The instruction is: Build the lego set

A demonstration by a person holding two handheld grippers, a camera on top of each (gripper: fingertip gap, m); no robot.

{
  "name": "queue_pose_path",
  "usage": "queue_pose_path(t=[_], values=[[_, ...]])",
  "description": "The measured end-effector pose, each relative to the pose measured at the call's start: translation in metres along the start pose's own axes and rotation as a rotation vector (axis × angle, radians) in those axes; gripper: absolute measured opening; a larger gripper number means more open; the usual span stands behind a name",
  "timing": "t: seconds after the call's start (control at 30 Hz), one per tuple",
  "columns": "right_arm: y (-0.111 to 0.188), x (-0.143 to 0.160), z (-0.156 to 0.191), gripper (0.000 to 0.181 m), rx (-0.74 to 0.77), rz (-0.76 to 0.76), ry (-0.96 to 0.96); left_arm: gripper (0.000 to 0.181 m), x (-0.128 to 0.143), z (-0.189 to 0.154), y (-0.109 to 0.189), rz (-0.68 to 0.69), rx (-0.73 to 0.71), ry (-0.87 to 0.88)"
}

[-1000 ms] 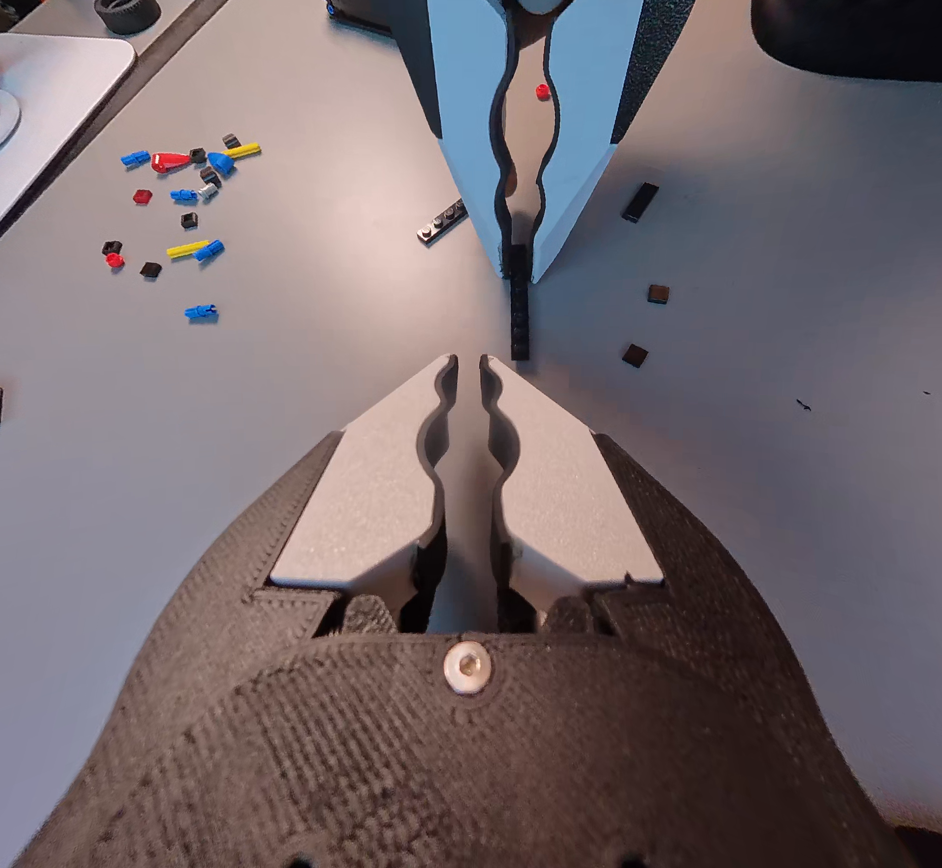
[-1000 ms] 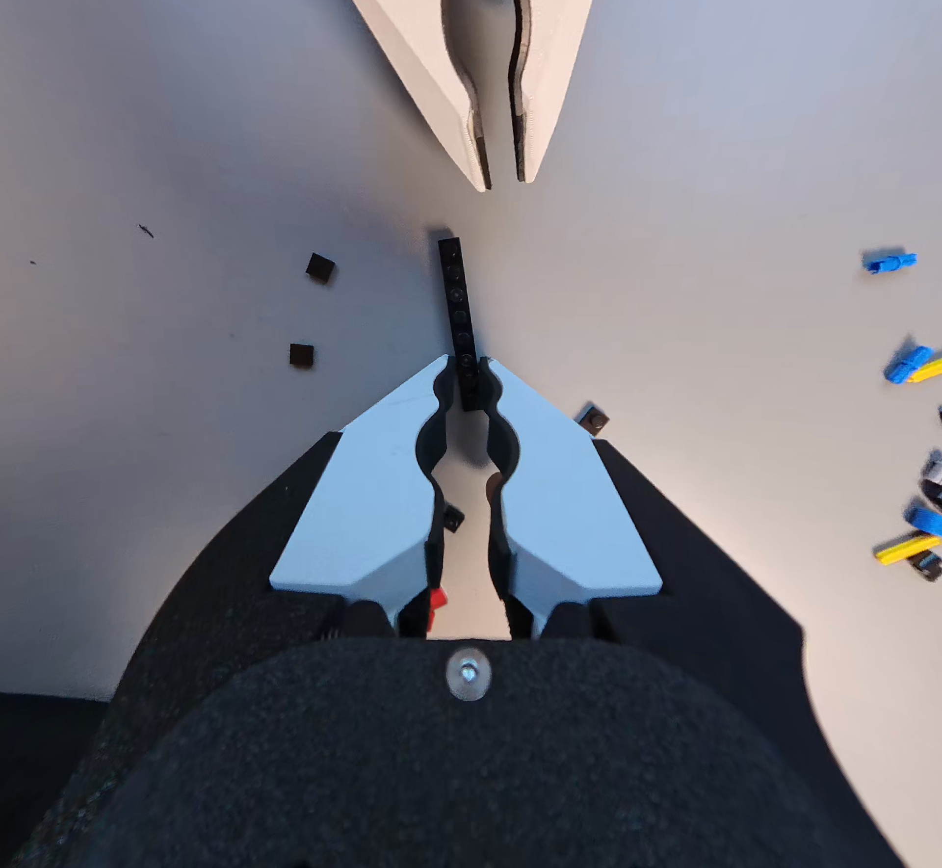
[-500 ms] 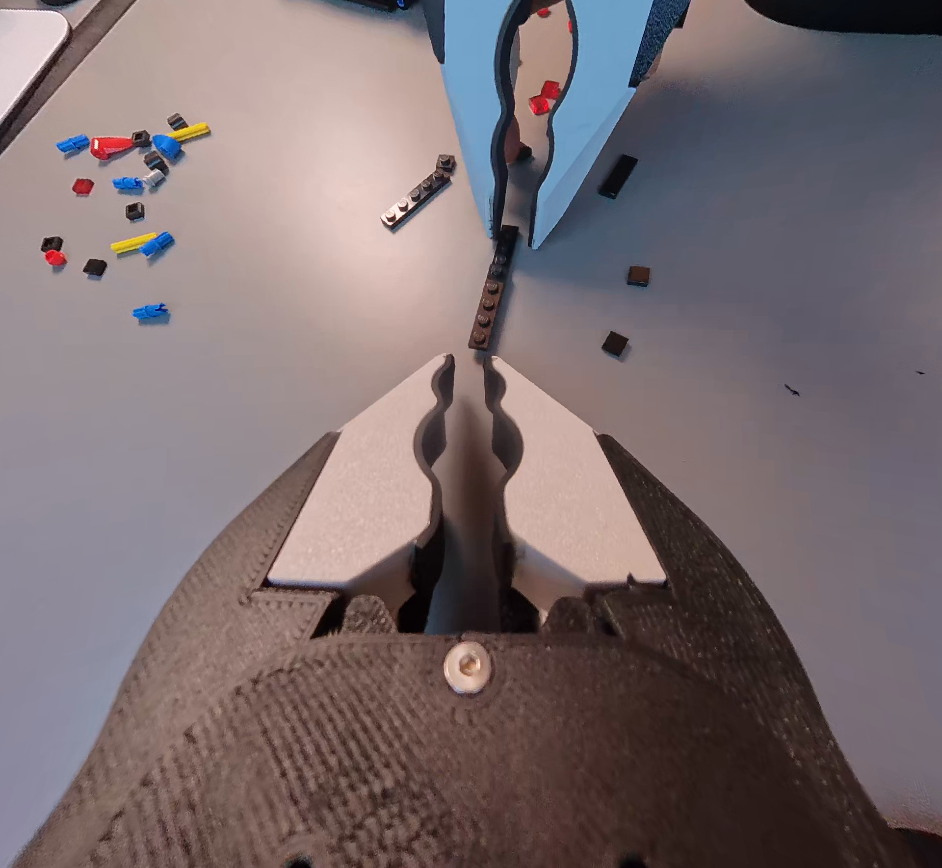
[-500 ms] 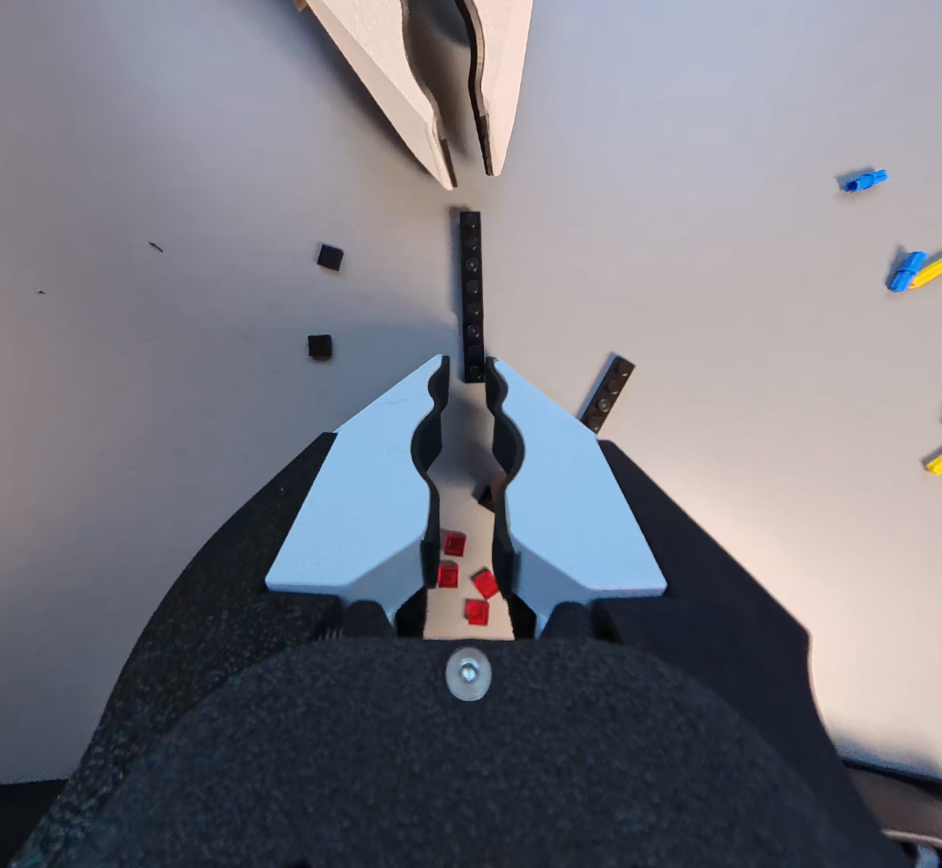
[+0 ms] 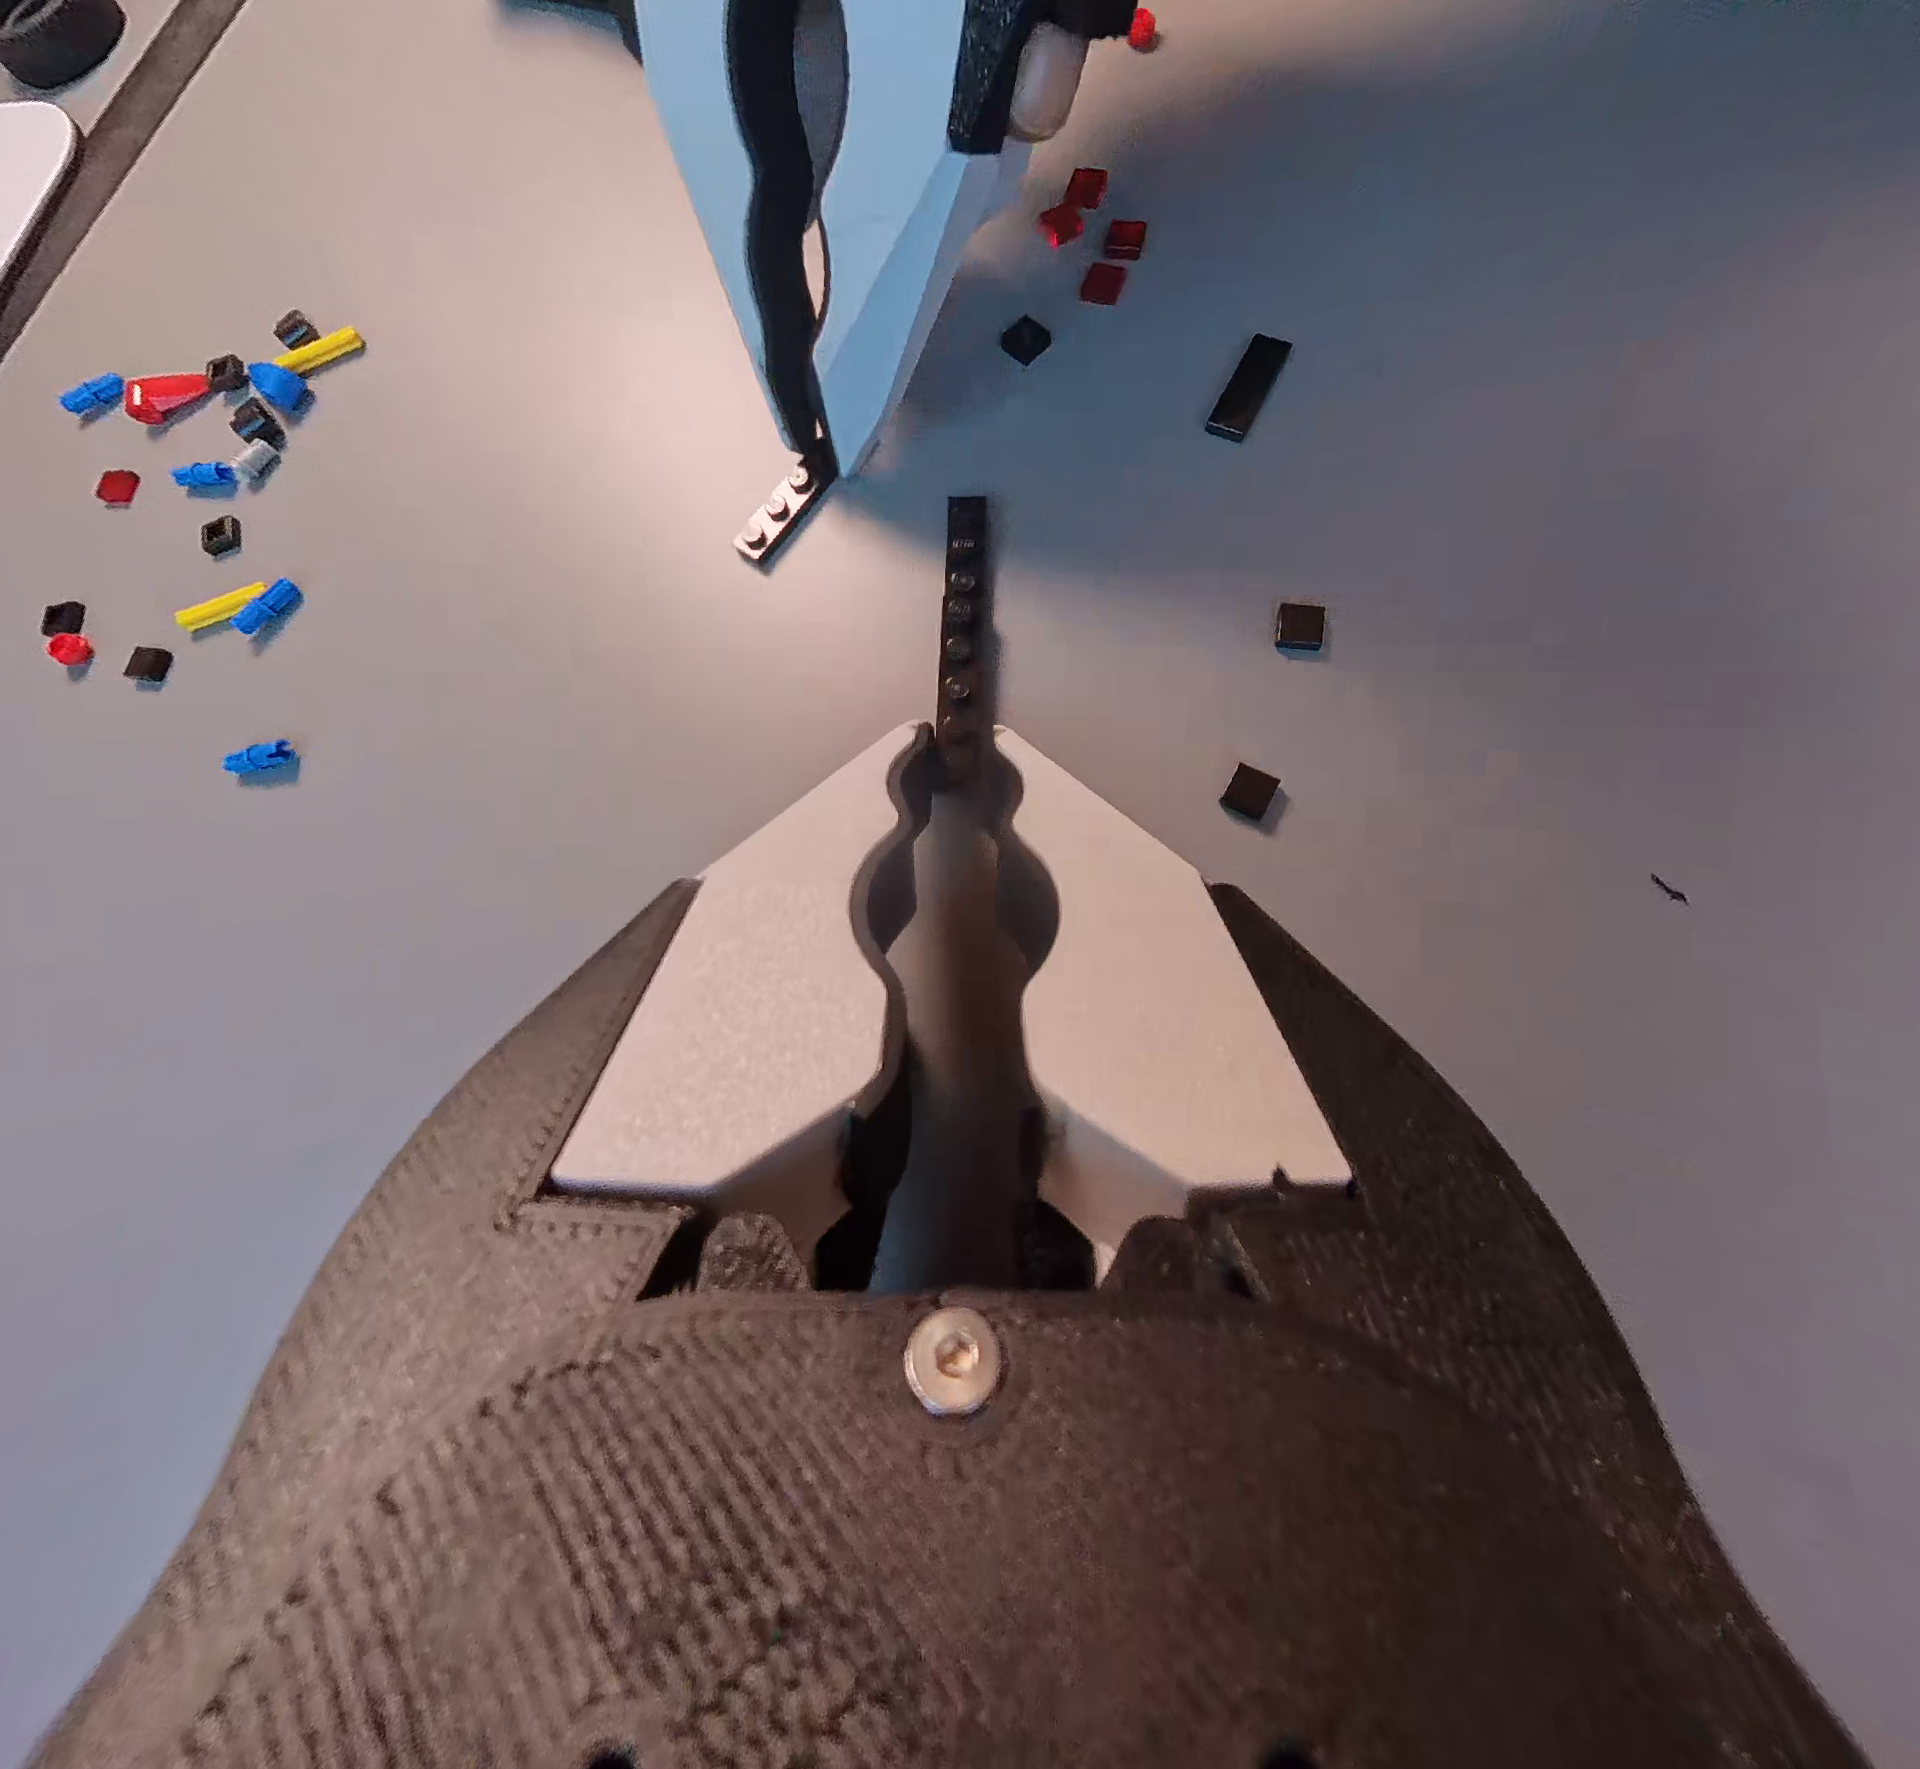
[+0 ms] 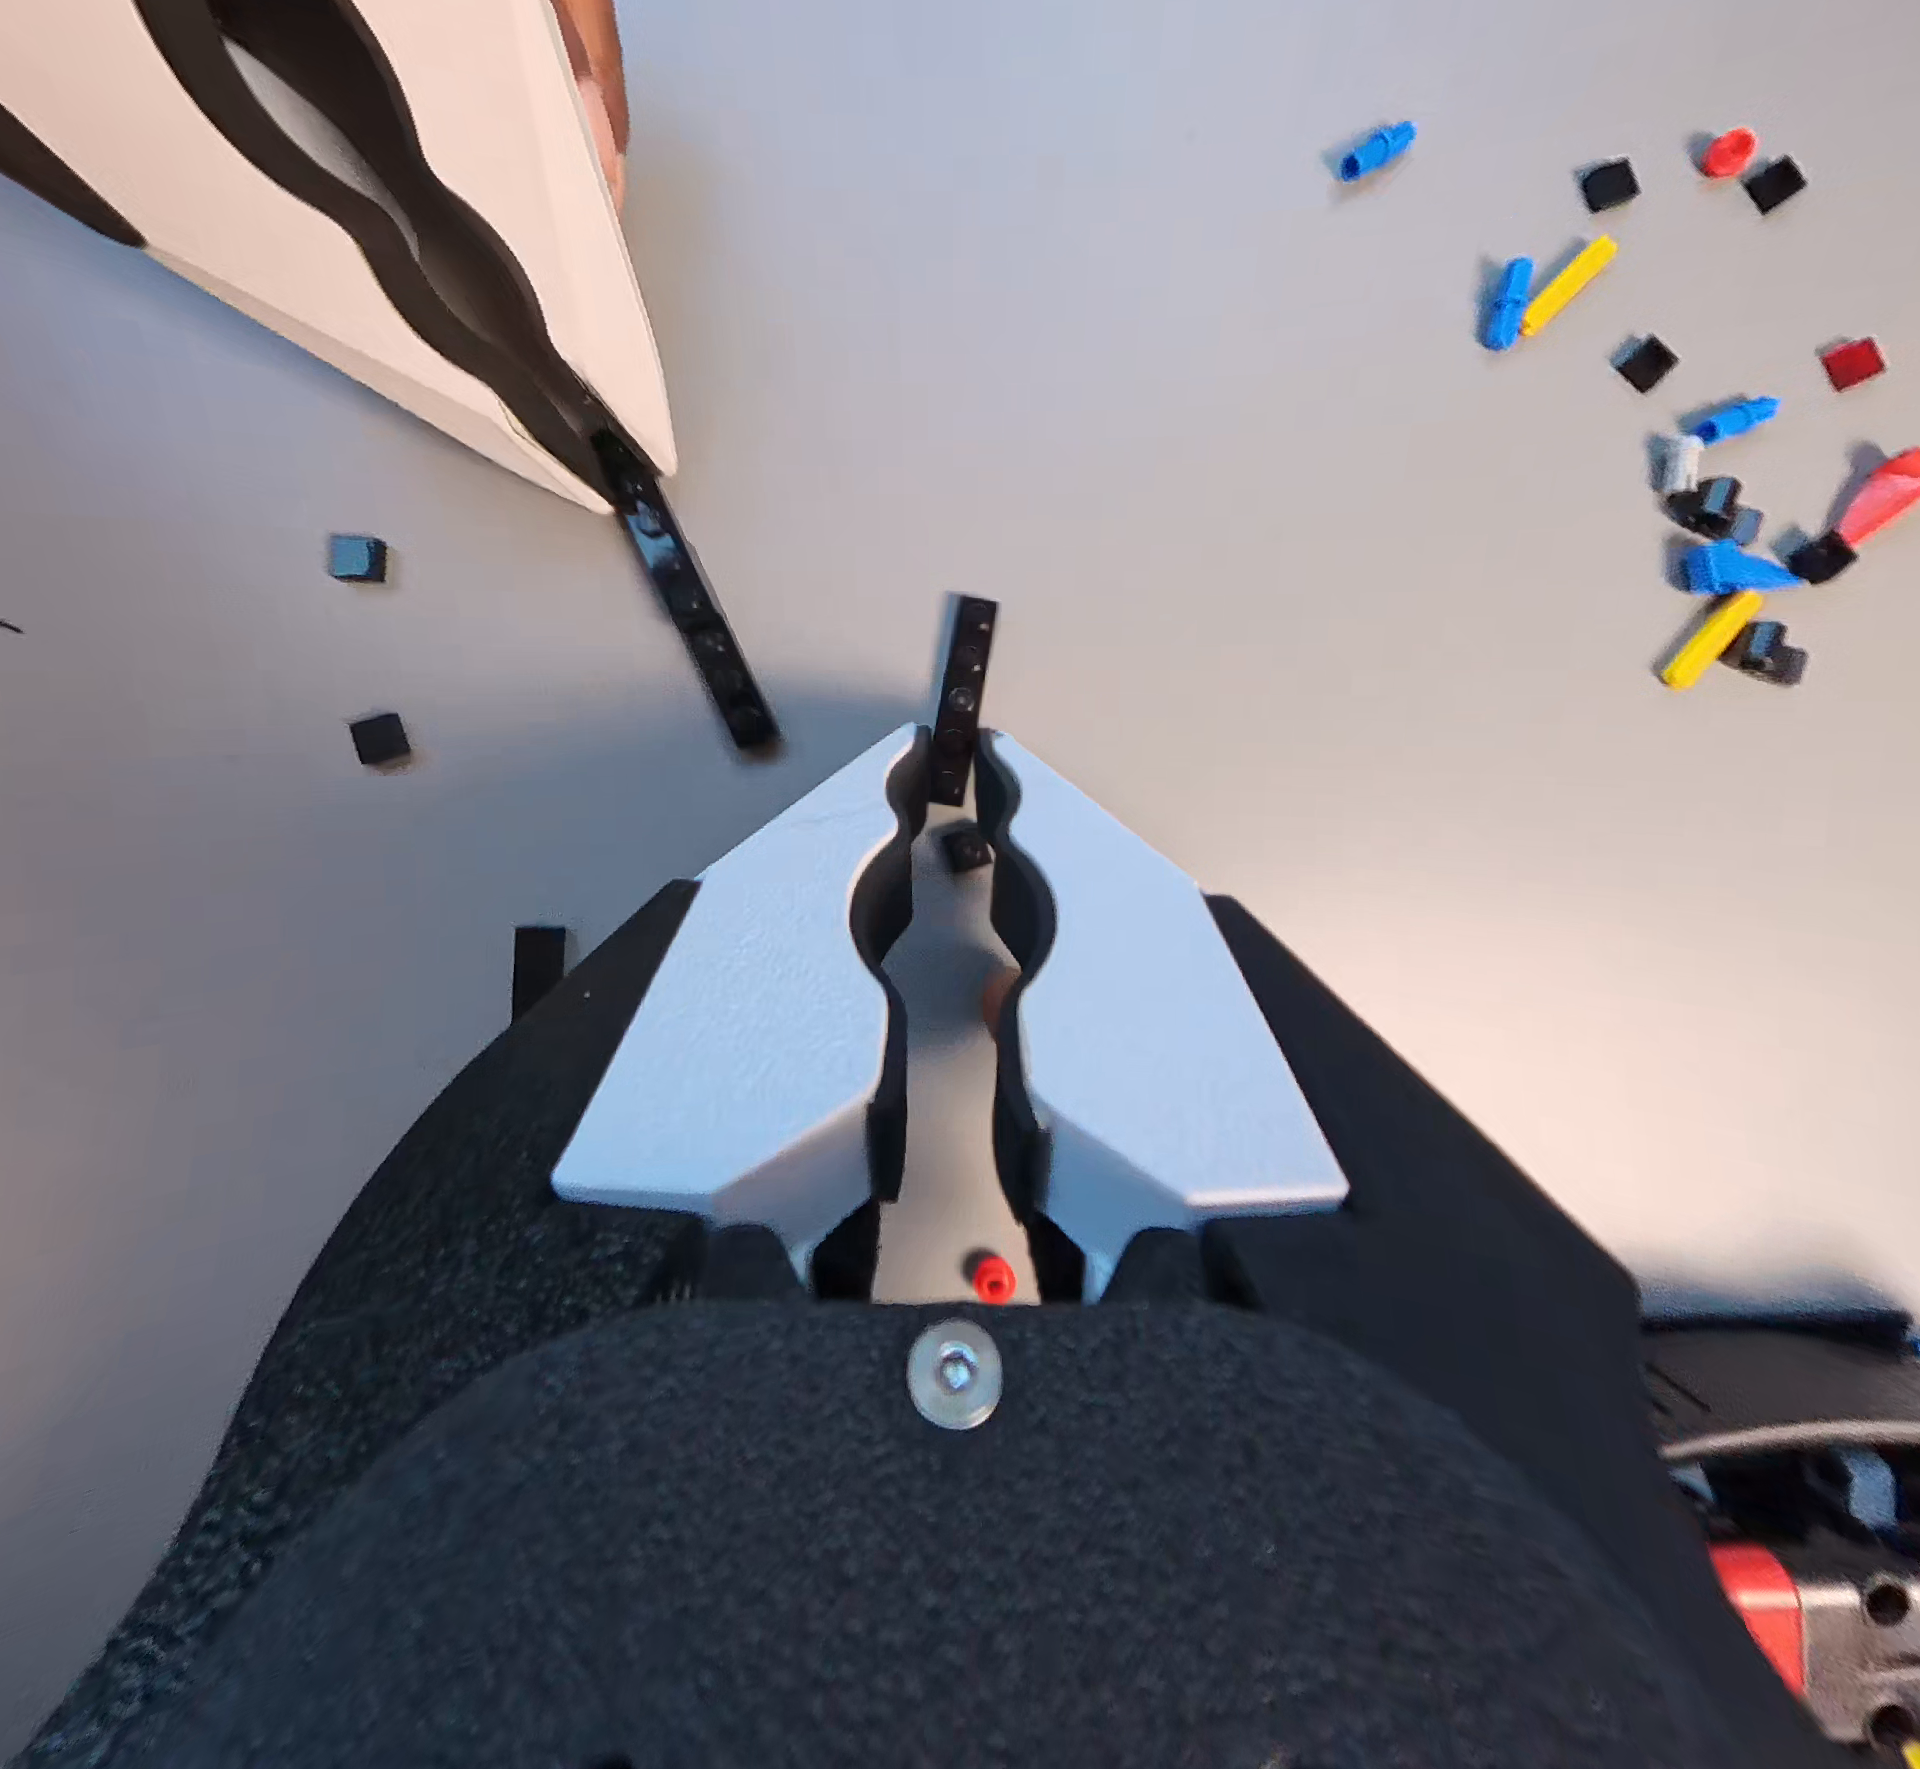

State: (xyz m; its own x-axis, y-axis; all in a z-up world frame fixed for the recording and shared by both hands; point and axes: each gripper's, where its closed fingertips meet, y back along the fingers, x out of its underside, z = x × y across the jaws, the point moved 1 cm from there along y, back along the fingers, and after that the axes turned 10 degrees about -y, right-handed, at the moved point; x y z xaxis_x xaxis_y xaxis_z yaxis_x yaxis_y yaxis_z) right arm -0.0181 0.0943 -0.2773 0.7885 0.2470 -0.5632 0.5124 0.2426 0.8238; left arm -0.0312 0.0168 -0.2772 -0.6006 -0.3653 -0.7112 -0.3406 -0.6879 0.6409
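Grey table (image 5: 416, 888): smooth, matt. Black studded plate (image 5: 964, 618): glossy plastic. Left gripper (image 5: 958, 740) housing: rough, ribbed black; screw: shiny metal.

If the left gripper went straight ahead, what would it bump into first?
Probably the right gripper, holding a short black plate. The left gripper pinches a long black plate sticking out ahead, so its tip would touch first, though depth is unclear.
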Motion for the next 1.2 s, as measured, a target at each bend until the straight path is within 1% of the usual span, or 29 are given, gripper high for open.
queue_pose_path(t=[0.03,0.1,0.17,0.3,0.37,0.43,0.47,0.57,0.6,0.7,0.8,0.87,0.93,1.0,1.1,1.2], values=[[-0.002,-0.001,0.001,0.005,-0.001,0.008,0.013,0.006,0.0,0.0,0.0,0.002,-0.001,-0.003],[-0.004,-0.005,0.002,0.005,0.006,0.024,0.051,0.013,-0.001,0.001,0.002,-0.01,0.012,0.013],[-0.005,-0.016,0.006,0.005,0.002,-0.005,0.087,0.016,-0.001,0.008,0.011,-0.038,0.002,0.054],[-0.001,-0.044,0.037,0.005,-0.09,-0.103,0.215,0.023,0.003,0.026,0.034,-0.1,-0.054,0.104],[-0.003,-0.05,0.053,0.005,-0.135,-0.09,0.275,0.03,0.002,0.028,0.043,-0.124,-0.058,0.086],[-0.009,-0.055,0.062,0.005,-0.156,-0.076,0.311,0.033,0.0,0.024,0.046,-0.138,-0.046,0.057],[-0.011,-0.059,0.067,0.005,-0.176,-0.08,0.321,0.03,0.0,0.021,0.046,-0.134,-0.027,0.047],[-0.015,-0.067,0.076,0.005,-0.211,-0.097,0.331,0.011,0.006,0.01,0.042,-0.087,0.017,0.015],[-0.014,-0.067,0.078,0.005,-0.227,-0.1,0.333,0.007,0.008,0.01,0.041,-0.076,0.011,0.005],[-0.012,-0.067,0.08,0.005,-0.242,-0.122,0.328,0.006,0.007,0.007,0.042,-0.082,0.048,0.035],[-0.006,-0.054,0.068,0.025,-0.209,-0.077,0.322,0.006,0.016,0.007,0.042,-0.044,0.061,0.044],[-0.003,-0.039,0.059,0.028,-0.181,-0.025,0.328,0.006,0.024,0.004,0.04,0.002,0.08,0.049],[-0.005,-0.025,0.054,0.027,-0.155,0.017,0.34,0.006,0.029,0.001,0.038,0.03,0.1,0.054],[-0.011,-0.018,0.052,0.024,-0.138,0.037,0.34,0.006,0.031,0.001,0.035,0.052,0.093,0.05],[-0.016,-0.018,0.053,0.006,-0.152,0.037,0.332,0.006,0.03,0.002,0.032,0.058,0.091,0.05],[-0.018,-0.02,0.052,0.005,-0.161,0.038,0.33,0.009,0.028,0.001,0.03,0.054,0.087,0.049]])
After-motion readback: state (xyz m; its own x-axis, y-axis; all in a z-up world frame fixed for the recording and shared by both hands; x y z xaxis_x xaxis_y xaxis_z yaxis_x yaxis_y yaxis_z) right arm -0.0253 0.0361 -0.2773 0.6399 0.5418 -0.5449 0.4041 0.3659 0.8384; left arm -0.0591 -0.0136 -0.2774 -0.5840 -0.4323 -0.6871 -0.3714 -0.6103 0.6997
